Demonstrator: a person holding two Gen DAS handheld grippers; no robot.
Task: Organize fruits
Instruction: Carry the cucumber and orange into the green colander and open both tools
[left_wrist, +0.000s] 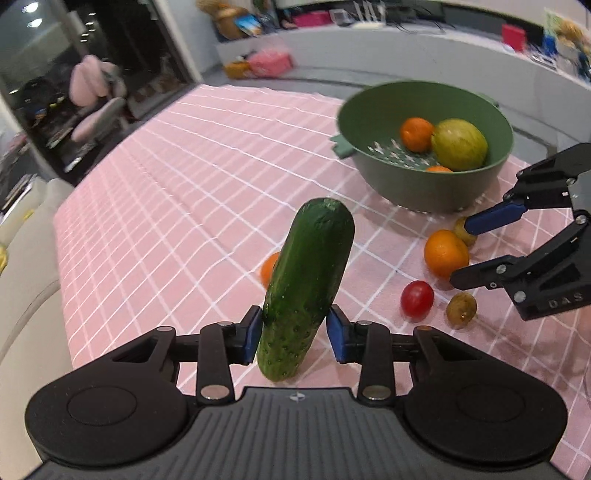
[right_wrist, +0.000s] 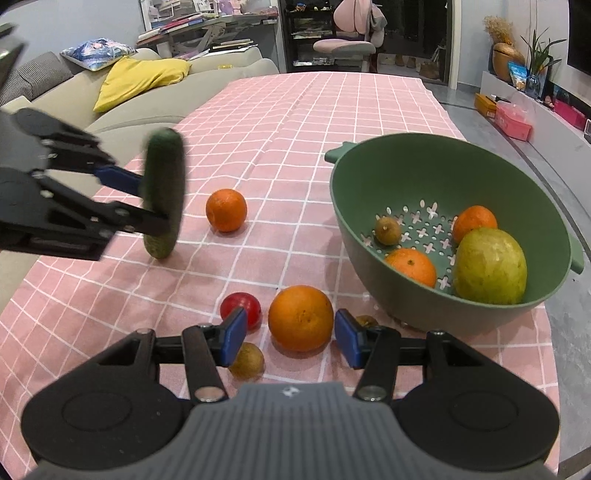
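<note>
My right tool stands wide, its blue pads either side of the big orange, which lies straight ahead between them on the table; neither pad touches the fruit as far as I can tell. That is what the coming move turns on, I judge: the orange is round, so no axis matters, and I need only close, then carry it right and forward to the green colander just beside. My left tool holds the cucumber near its lower end, long axis upright and leaning a little, well left of the colander, so the right arm is the nearer one to the bowl. The right view shows the colander's contents: two oranges, a large green-yellow fruit and a small brown one. The left view hides the brown one, but shows a second small brown fruit behind my upper pad. A red tomato sits just left of the orange.
</note>
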